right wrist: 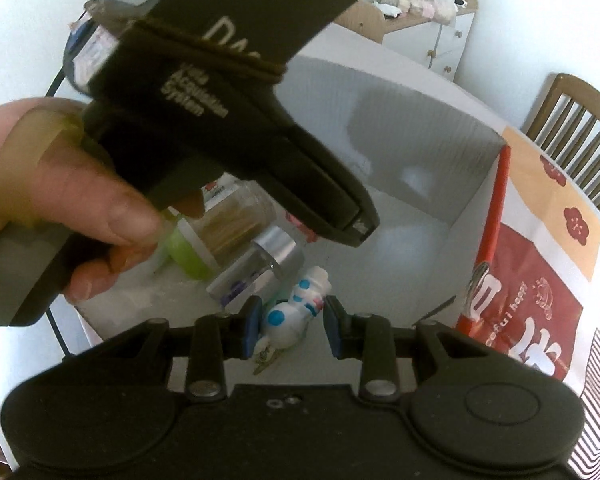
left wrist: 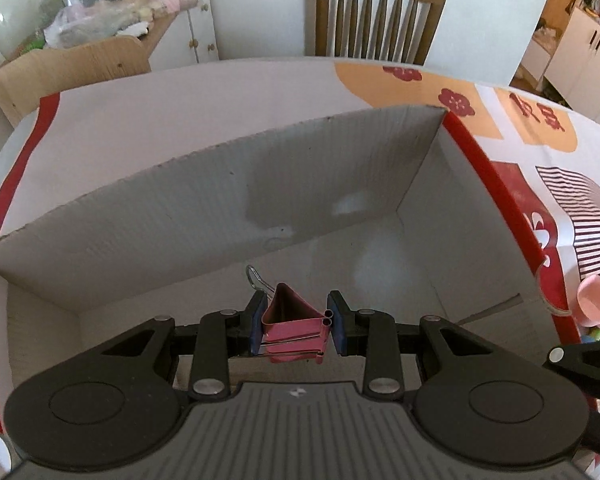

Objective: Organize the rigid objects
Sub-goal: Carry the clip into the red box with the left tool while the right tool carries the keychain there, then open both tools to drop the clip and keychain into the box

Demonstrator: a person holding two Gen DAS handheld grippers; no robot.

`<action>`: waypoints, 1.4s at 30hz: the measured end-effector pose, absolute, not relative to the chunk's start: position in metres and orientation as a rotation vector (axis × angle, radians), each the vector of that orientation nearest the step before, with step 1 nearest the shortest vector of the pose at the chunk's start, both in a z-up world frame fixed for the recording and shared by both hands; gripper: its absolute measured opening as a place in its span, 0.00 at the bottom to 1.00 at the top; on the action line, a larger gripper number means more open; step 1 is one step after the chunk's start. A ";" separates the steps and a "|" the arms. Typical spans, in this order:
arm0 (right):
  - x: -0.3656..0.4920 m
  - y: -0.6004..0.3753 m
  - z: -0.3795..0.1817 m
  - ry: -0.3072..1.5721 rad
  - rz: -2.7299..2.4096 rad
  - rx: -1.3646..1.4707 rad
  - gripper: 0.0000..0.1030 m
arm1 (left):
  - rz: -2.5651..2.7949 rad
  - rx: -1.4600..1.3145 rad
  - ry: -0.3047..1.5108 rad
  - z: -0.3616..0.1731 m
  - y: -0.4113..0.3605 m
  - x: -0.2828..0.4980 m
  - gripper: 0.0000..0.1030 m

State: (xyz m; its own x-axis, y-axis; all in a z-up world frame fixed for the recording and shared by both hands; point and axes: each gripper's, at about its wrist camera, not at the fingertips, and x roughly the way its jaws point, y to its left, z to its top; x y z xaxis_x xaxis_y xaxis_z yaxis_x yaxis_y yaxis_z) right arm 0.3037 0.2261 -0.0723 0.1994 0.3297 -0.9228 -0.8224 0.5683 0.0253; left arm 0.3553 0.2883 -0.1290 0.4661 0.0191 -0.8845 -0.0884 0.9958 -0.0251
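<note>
Left gripper (left wrist: 296,326) clamps pink binder clip (left wrist: 294,332); right gripper (right wrist: 290,326) parted.

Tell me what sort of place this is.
Probably a home dining area: a wooden chair stands at a table under a printed cloth, and a white cupboard holds plastic bags of odds and ends.

**Materials and finishes at the box**

The binder clip (left wrist: 296,330) is glossy pink painted metal with bright wire handles. The cardboard box (left wrist: 220,208) shows matt grey corrugated walls, ribbed and slightly stained. The left gripper (left wrist: 298,330) is matt black plastic with blue rubbery fingers (left wrist: 338,330) and shiny metal pivots. A smooth printed paper sheet (left wrist: 532,128) covers the desk. The figurine (right wrist: 296,312) looks glossy white, and the jar (right wrist: 236,220) is clear plastic with a matt green lid. The chair (left wrist: 380,16) is varnished wood.
</note>
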 end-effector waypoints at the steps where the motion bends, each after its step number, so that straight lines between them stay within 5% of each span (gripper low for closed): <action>1: 0.304 0.227 -0.073 1.095 0.862 -0.548 0.31 | 0.064 -0.070 1.088 -0.130 0.288 0.356 0.32; 38: 0.292 0.199 -0.027 1.048 0.840 -0.387 0.57 | 0.056 -0.103 0.984 -0.086 0.284 0.312 0.32; 42: 0.287 0.191 -0.019 1.028 0.843 -0.374 0.59 | 0.051 -0.103 0.948 -0.075 0.279 0.300 0.46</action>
State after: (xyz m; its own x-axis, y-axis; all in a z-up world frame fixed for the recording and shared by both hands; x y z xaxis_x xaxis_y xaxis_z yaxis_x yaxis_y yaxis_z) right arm 0.2873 0.1910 -0.0193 0.2480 0.4359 -0.8651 -0.7628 0.6384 0.1030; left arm 0.3001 0.2789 -0.0750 0.5829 -0.0011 -0.8125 -0.0890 0.9939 -0.0653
